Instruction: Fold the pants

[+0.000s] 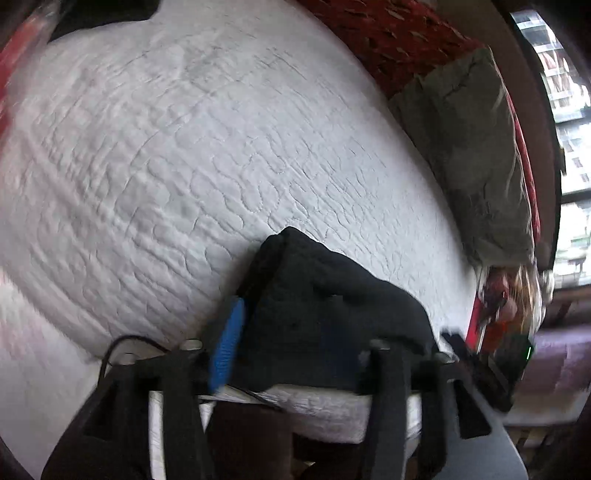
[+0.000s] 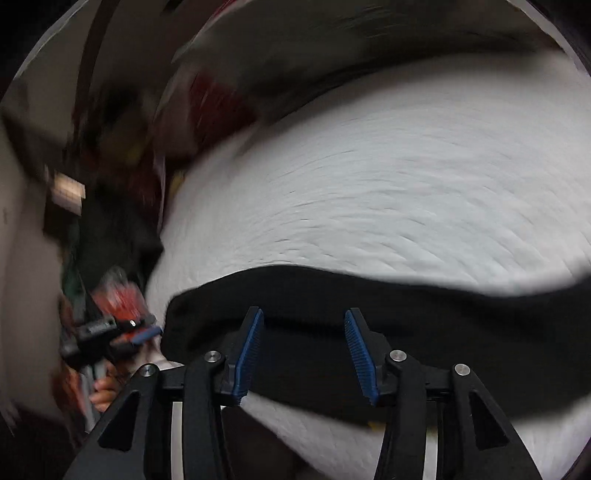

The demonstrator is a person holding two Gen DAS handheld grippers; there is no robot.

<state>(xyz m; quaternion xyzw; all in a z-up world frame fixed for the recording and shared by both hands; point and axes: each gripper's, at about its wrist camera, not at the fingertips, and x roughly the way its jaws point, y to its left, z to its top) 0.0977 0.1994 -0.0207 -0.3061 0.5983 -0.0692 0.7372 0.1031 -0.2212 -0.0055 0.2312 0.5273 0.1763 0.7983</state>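
Black pants lie bunched at the near edge of a white quilted bed. My left gripper has the cloth heaped between its jaws; one blue pad shows, the other is hidden under fabric, so its grip is unclear. In the right wrist view the pants stretch as a dark band across the bed. My right gripper is open, its blue pads apart just over the cloth. The other gripper shows at the left.
A grey-green pillow and a red patterned cover lie along the far right bed edge. A window is at the right. Blurred clutter stands left of the bed. The mattress front edge is just below my left gripper.
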